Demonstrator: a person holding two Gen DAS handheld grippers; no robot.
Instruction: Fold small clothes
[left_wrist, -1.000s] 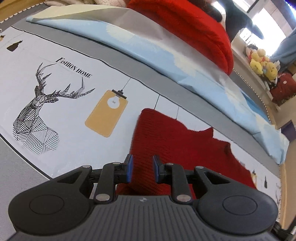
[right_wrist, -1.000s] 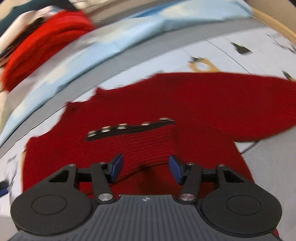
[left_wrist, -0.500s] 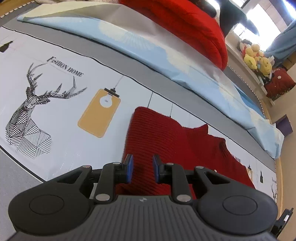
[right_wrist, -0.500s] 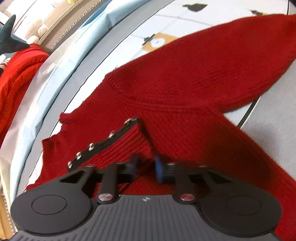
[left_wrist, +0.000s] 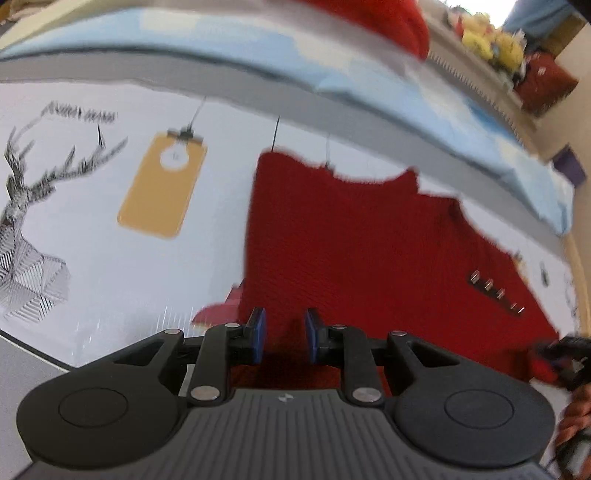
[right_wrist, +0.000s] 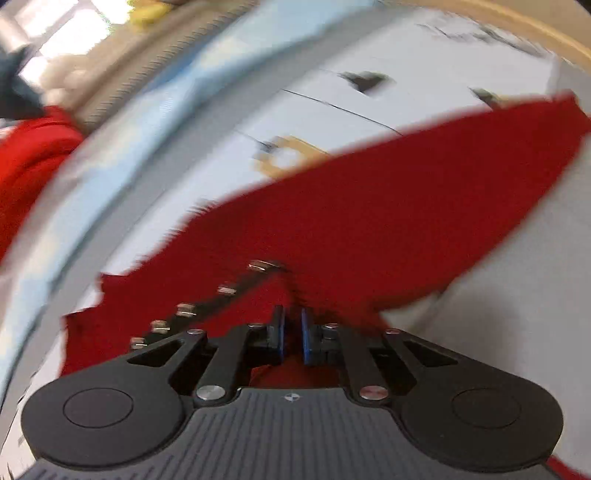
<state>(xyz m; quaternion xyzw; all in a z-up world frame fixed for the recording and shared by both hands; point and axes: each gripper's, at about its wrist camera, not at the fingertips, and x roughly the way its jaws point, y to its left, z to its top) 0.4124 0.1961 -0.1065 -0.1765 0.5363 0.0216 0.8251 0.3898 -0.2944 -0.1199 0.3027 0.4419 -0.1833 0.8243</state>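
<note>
Fingers (right_wrist: 309, 341) pinching sweater (right_wrist: 388, 229), deer print (left_wrist: 29, 236) left-view only

Deer print (left_wrist: 26, 229) caption blurred, unreadable; red sweater (right_wrist: 369, 221) sleeve cut off right.

**Background stuff around the desk**

We're seeing a white printed sheet (left_wrist: 110, 280) with a line-drawn deer (left_wrist: 26, 221) and a tan tag graphic (left_wrist: 162, 184). Behind it there's a light blue cloth (left_wrist: 369, 77), a red pile (left_wrist: 384, 18) and yellow plush toys (left_wrist: 491, 40).
</note>
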